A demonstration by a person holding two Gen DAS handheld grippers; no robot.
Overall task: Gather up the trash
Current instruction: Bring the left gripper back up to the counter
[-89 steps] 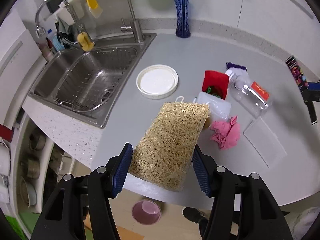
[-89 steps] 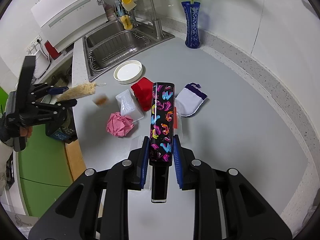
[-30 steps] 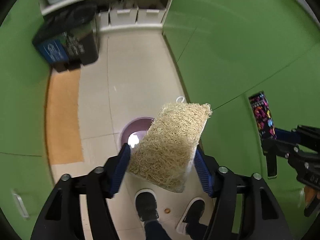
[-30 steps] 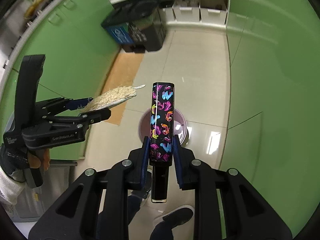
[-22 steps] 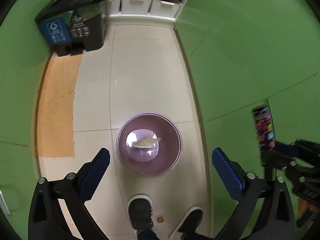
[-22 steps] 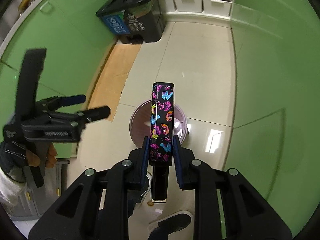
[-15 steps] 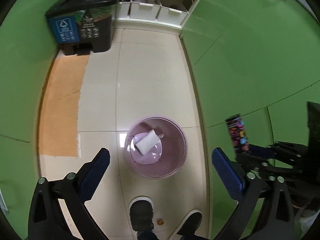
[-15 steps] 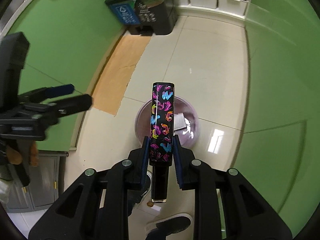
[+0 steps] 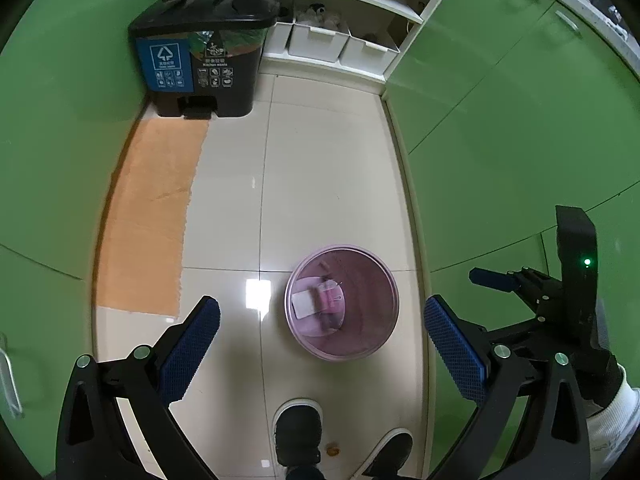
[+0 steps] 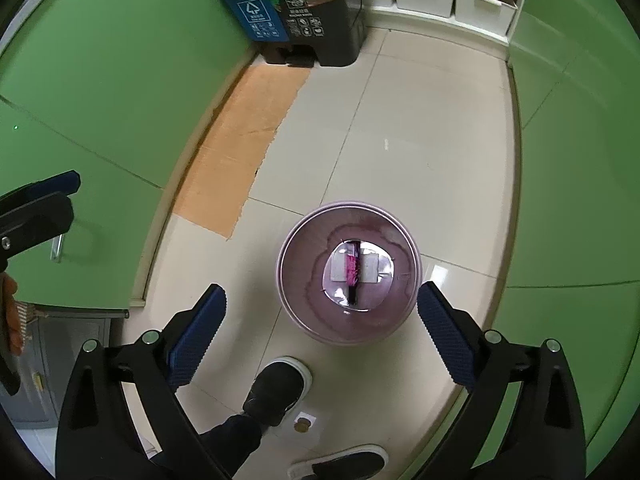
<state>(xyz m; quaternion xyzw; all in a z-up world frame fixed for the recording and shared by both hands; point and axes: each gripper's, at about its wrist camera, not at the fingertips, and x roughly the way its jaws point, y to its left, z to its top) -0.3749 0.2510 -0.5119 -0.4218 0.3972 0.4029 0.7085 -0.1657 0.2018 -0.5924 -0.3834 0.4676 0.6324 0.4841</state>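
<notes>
Left gripper: hanging wide open, nothing between its jaws.
Right gripper: jaws just been opening, gaping empty.
Bin: standing below both grippers.
Patterned box: lying inside the bin.

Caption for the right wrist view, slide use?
Open right gripper above the purple bin, patterned box lying inside.

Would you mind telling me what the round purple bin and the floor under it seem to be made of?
Round purple bin: probably thin, translucent plastic; light shows through its wall and the rim is smooth. Cream floor: glazed tile, likely ceramic, given the grout lines and bright reflections. The orange mat looks matte, material unclear.
</notes>
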